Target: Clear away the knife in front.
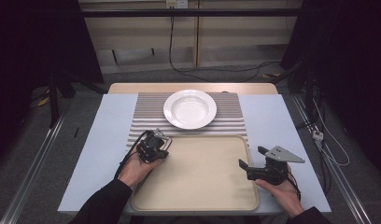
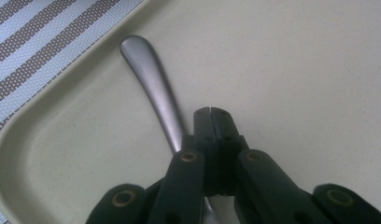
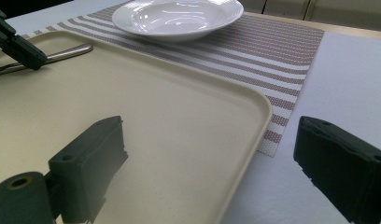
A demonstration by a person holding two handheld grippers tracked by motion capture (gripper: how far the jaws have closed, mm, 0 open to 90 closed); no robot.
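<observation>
Item: beige tray (image 1: 198,186), rounded corners and raised rim, set at the near edge of a pale blue surface (image 1: 268,116), with its far edge overlapping a brown-and-white striped placemat (image 1: 146,112). Item: white deep plate (image 1: 190,108), empty, upright on the placemat just beyond the tray, probably staged as a place setting. Item: metal utensil handle (image 2: 153,88), lying flat on the tray floor near its far left corner; its working end is hidden under the gripper, so spoon or fork cannot be told. Item: left gripper (image 2: 211,112), tips low at the tray floor, jaws pressed together with no gap; the handle runs beside and beneath them, and whether anything is pinched cannot be told. Item: right gripper (image 1: 253,157), jaws spread wide with nothing between them, held over the tray's right rim, apparently idle or ready to steady the tray. View notes: the high view gives the overall layout and both hands, but the left hand covers the utensil there. The left gripper view supplies the handle and the closed jaws. The right gripper view shows the handle beside the left gripper from the side, lying flat, and the plate's depth.
</observation>
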